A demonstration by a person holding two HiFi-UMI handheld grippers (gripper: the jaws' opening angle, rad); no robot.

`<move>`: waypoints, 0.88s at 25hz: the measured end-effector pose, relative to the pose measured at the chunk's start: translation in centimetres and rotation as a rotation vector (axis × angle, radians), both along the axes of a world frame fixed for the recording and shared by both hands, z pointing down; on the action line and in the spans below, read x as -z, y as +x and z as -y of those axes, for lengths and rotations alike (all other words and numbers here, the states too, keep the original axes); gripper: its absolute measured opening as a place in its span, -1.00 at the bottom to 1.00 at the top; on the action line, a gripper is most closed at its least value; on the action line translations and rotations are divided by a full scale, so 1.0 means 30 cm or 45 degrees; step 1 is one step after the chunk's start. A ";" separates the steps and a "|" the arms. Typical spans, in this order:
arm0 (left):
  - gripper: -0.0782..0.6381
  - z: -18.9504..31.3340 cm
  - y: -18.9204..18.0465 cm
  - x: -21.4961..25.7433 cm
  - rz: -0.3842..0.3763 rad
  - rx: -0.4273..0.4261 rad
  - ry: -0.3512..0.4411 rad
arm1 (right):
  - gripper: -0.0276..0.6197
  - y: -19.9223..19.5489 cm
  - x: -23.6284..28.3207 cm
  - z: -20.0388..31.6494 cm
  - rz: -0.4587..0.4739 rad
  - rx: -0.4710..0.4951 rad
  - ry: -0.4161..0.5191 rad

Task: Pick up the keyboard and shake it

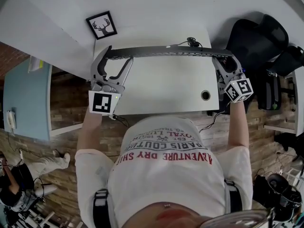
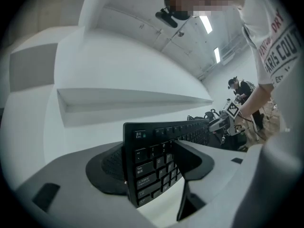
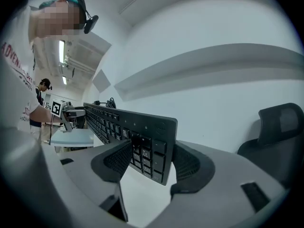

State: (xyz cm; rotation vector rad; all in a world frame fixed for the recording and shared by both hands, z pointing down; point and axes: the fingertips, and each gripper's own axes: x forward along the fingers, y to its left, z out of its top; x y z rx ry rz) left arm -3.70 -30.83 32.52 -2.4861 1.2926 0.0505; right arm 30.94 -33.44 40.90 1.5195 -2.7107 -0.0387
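Left gripper [image 1: 120, 54] and right gripper [image 1: 224, 59] each clamp one end of the keyboard [image 1: 166, 51], held on edge above the desk [image 1: 161, 91], seemingly clear of it, so both ends can shake together.

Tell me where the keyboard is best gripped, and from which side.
Grip the keyboard at its two short ends, coming in from each side along its length. It is long and thin, so the left gripper and right gripper can clamp key face and back.
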 end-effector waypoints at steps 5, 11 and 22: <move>0.04 -0.083 0.000 0.011 -0.022 -0.005 0.112 | -0.10 0.010 0.005 -0.025 -0.015 -0.011 0.082; 0.03 -0.094 0.011 0.002 0.041 -0.039 0.153 | -0.09 0.012 -0.012 -0.019 -0.047 -0.047 0.071; 0.04 0.069 -0.089 -0.116 -0.102 -0.109 -0.259 | -0.10 -0.066 -0.010 -0.040 -0.137 0.033 -0.035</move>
